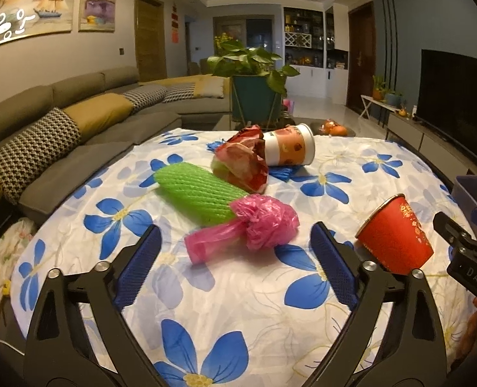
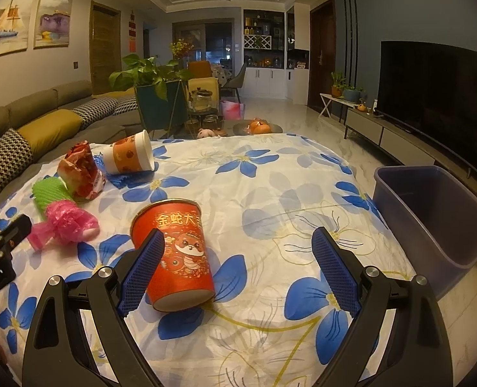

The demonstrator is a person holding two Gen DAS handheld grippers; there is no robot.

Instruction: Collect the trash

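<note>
Trash lies on a table with a blue-flowered cloth. A crumpled pink plastic bag lies just ahead of my open left gripper, between the lines of its fingers. Behind it are a green foam net, a red crumpled wrapper and a white-and-orange paper cup on its side. A red paper cup lies tipped over, close against the left finger of my open right gripper. The same red cup shows right of the left gripper. A purple bin stands beyond the table's right edge.
A grey sofa with cushions runs along the left. A potted plant stands past the table's far edge, with oranges on a dark plate. A television on a low cabinet is to the right. A blue scrap lies by the white cup.
</note>
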